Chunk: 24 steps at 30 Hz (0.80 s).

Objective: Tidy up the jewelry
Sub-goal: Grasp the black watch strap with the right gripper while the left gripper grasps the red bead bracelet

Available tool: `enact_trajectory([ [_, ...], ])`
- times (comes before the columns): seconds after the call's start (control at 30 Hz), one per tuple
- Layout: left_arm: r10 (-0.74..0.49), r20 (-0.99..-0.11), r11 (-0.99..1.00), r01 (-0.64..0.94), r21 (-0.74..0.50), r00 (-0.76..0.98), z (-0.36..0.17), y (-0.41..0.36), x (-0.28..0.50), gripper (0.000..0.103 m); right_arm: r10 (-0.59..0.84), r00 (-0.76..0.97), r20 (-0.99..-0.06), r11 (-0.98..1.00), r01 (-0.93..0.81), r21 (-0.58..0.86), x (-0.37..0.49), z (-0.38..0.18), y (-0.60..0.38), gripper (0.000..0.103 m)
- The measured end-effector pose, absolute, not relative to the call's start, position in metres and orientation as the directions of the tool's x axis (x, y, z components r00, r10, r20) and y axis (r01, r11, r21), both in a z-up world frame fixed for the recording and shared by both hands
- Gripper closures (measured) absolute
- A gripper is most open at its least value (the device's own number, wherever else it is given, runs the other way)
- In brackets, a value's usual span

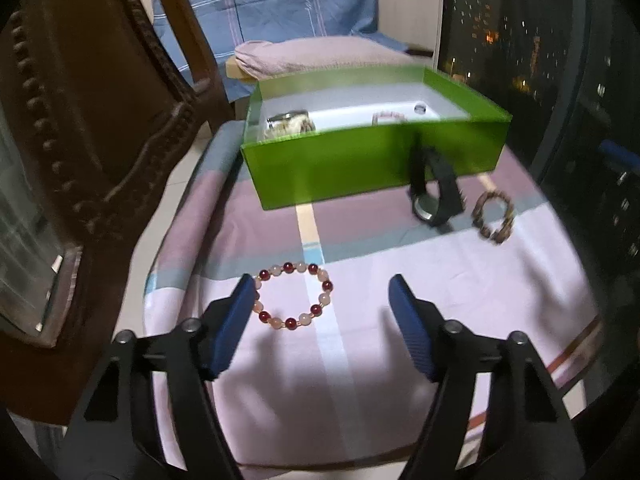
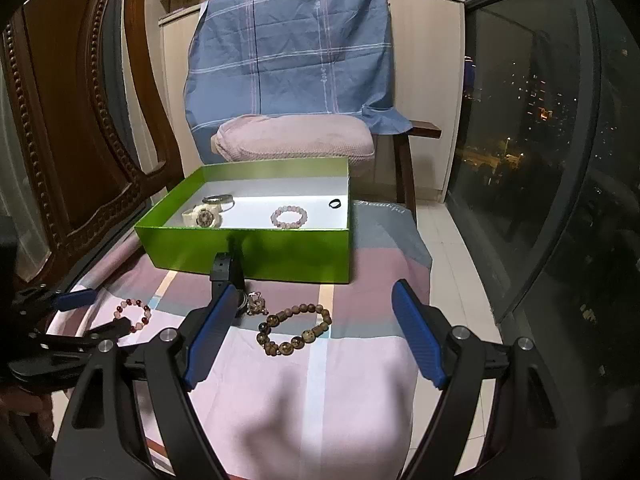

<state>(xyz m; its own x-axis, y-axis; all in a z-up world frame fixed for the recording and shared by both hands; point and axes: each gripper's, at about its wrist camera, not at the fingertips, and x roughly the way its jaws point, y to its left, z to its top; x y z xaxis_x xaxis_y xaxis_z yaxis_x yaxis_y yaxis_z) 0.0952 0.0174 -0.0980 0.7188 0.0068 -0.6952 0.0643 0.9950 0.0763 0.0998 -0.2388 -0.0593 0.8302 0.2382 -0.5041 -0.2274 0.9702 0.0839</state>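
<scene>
**Loose beaded pieces on cloth — handling notes and blind spots**

The red-and-pale bead bracelet (image 1: 293, 297) lies flat on the cloth-covered surface (image 1: 460, 280), near side, left of centre. The left gripper (image 1: 322, 300) hovers just over it with fingers (image 1: 236, 320) spread wide, holding nothing; the left finger overlaps the ring's left edge. The right gripper (image 2: 312, 320) is likewise spread and empty above the brown bead bracelet (image 2: 294, 330).

Judged handling: both bracelets are light and limp, with hard round beads that may slip — pinch across the strand at one side, not the open middle.

The green box (image 1: 360, 172) sits at the far side, holding a white watch (image 2: 202, 216), a pink bracelet (image 2: 289, 217) and a dark ring (image 2: 335, 203).

Obscured: the black watch (image 1: 434, 192) is blurred, and in the right view partly hidden behind a finger. The small silvery item (image 2: 256, 304) beside it cannot be identified.
</scene>
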Motion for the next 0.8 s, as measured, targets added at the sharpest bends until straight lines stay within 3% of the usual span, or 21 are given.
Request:
enact_trajectory([
  [0.2,0.021,-0.743,0.996,0.048,0.072,0.669,-0.12,0.021,0.116,0.054,0.246,0.823,-0.511,0.968,-0.235,0.088,0.103,-0.061,-0.236,0.025],
  [0.3,0.024,-0.763,0.999,0.016,0.045,0.646,-0.127,0.027,0.124,0.057,0.253,0.82,-0.514,0.966,-0.24,0.093,0.105,-0.061,-0.234,0.025],
  [0.37,-0.012,-0.771,1.0,0.017,-0.002,0.637,-0.126,0.03,0.126,0.07,0.26,0.815,-0.518,0.964,-0.247,0.094,0.107,-0.061,-0.23,0.025],
  [0.4,-0.021,-0.773,1.0,0.024,-0.007,0.634,-0.125,0.029,0.125,0.088,0.261,0.814,-0.518,0.964,-0.25,0.093,0.108,-0.061,-0.228,0.025],
  [0.43,-0.018,-0.774,0.999,0.033,0.004,0.633,-0.125,0.026,0.126,0.095,0.263,0.814,-0.519,0.963,-0.254,0.09,0.108,-0.061,-0.226,0.025],
  [0.57,-0.054,-0.766,0.998,0.044,-0.034,0.641,-0.122,0.025,0.121,0.096,0.254,0.803,-0.539,0.964,-0.255,0.075,0.114,-0.066,-0.22,0.025],
  [0.8,-0.145,-0.587,0.985,0.062,-0.16,0.796,-0.06,0.044,0.083,0.096,0.259,0.782,-0.567,0.963,-0.255,0.088,0.129,-0.081,-0.21,0.025],
])
